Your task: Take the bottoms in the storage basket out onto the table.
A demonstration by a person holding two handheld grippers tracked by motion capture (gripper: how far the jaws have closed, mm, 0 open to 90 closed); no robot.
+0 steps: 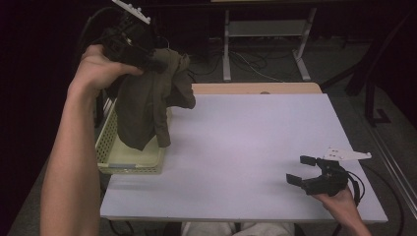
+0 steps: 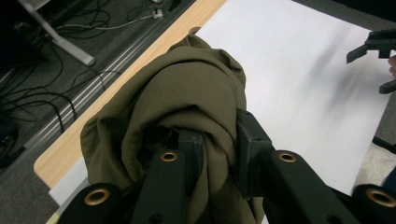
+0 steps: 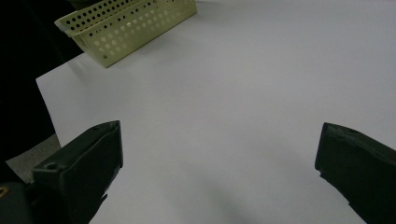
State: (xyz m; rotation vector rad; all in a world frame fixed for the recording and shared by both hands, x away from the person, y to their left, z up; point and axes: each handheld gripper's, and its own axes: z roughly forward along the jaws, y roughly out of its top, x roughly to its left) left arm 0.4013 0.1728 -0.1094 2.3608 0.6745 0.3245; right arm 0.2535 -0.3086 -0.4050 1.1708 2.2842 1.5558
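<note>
An olive-brown cloth [image 1: 147, 101] hangs in the air over the pale yellow perforated basket [image 1: 109, 142] at the table's left edge. My left gripper [image 1: 147, 58] is shut on the cloth's top, raised high above the basket. In the left gripper view the cloth [image 2: 187, 88] bunches between the two black jaws, with my left gripper [image 2: 219, 144] pinching a fold. My right gripper [image 1: 301, 169] rests low near the table's front right, open, nothing between its fingers. In the right gripper view its jaws stand wide apart over bare white table [image 3: 224, 116].
The white table top [image 1: 246, 147] lies between the basket and my right gripper. A wooden strip [image 1: 255, 88] runs along the far edge. Beyond it, a desk frame [image 1: 265, 29] and cables lie on the floor. The basket [image 3: 126, 28] appears in the right gripper view's top left.
</note>
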